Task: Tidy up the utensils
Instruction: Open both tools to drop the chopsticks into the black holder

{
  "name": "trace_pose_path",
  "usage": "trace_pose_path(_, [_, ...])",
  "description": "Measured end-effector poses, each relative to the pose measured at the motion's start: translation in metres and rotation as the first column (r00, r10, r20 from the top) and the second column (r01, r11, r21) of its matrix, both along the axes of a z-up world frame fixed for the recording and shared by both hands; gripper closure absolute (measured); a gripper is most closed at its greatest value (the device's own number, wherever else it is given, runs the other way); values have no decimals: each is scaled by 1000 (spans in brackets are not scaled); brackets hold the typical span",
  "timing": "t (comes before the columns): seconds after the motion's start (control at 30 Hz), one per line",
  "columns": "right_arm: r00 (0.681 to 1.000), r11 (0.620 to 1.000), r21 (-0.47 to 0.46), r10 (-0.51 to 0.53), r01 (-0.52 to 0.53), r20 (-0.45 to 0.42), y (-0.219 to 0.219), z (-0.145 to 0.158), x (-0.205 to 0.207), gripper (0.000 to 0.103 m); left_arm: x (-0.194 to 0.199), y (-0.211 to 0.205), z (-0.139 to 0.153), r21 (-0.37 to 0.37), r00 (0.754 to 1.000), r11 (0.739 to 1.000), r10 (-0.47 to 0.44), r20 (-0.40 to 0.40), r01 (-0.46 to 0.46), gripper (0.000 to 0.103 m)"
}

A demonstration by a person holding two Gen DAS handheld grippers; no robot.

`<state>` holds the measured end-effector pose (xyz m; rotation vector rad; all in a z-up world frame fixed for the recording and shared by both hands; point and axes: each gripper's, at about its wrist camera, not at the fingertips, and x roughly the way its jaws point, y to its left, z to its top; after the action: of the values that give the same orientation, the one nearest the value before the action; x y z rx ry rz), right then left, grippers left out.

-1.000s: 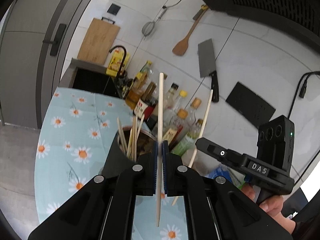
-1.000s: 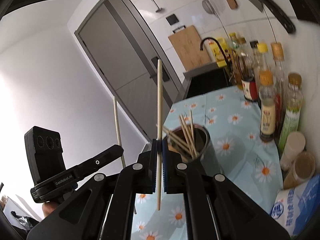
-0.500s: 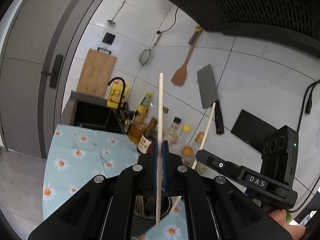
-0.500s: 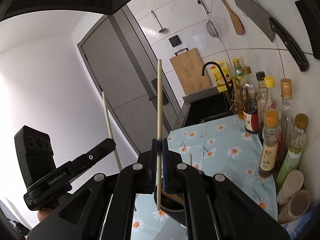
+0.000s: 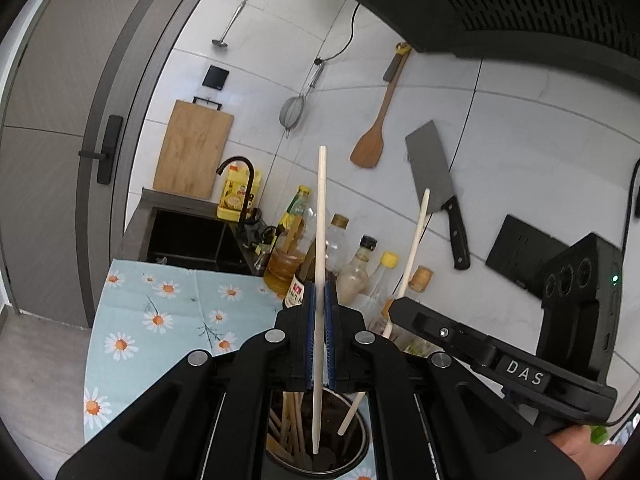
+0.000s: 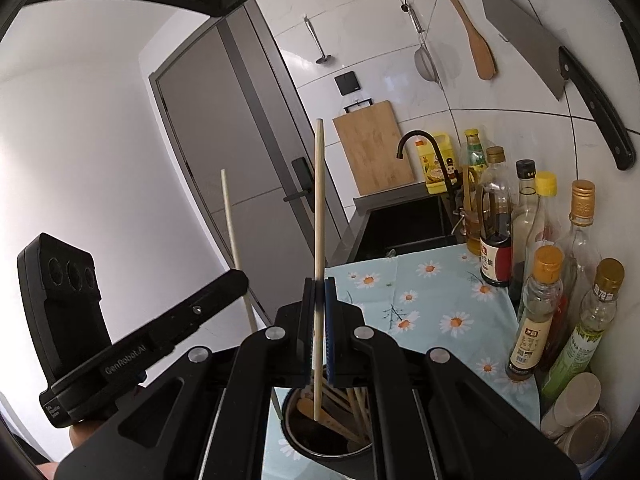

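The left gripper (image 5: 319,344) was clamped on a pale chopstick (image 5: 320,264), held upright with its lower tip inside the utensil holder (image 5: 352,462) directly below. The right gripper (image 6: 319,332) was likewise closed tight on a second chopstick (image 6: 319,208), near vertical, its tip also down in the same holder (image 6: 294,438). Each gripper appeared in the other's view, tilted; the right one read "DAS", the left "GenRobot.AI". The dark metal holder held several wooden chopsticks and a wooden spoon (image 6: 320,414). It stood on the daisy-print tabletop (image 5: 160,312), with condiment bottles (image 6: 536,320) along the wall behind.
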<state>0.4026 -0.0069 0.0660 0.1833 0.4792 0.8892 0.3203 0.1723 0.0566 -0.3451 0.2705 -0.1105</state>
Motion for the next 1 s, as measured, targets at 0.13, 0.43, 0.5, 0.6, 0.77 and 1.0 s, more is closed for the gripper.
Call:
trace_pose_path(0.13, [1000,1000,-28,-2,2,2,5,-9,1,97,6,-1,-14,9,1000,1000,-2,-29,2,99])
trace_pose_path(0.43, [997,999,-42,17,-20,-70,8,-27,9,97,12,2,-31,-5,996,1000,13,-88,-14,98])
trace_pose_path(0.5, [997,999,-44,7,-11,-74,7,-29,9,93,12,1,-33,-2,995,1000,21,-101,-21,98])
trace_pose_path(0.6, [997,999,-40,4,-7,-79,2,-28,7,92,8,1,-33,0,994,1000,24,-108,-24,98])
trace_pose_path(0.77, [997,1000,-23,-7,5,-82,-10,-23,2,90,-2,2,-30,-3,993,999,34,-112,-35,98])
trace_pose_path(1.0, [995,1000,-21,-14,13,-94,-28,-15,-19,83,-28,-5,-18,9,992,1000,25,-121,-24,98])
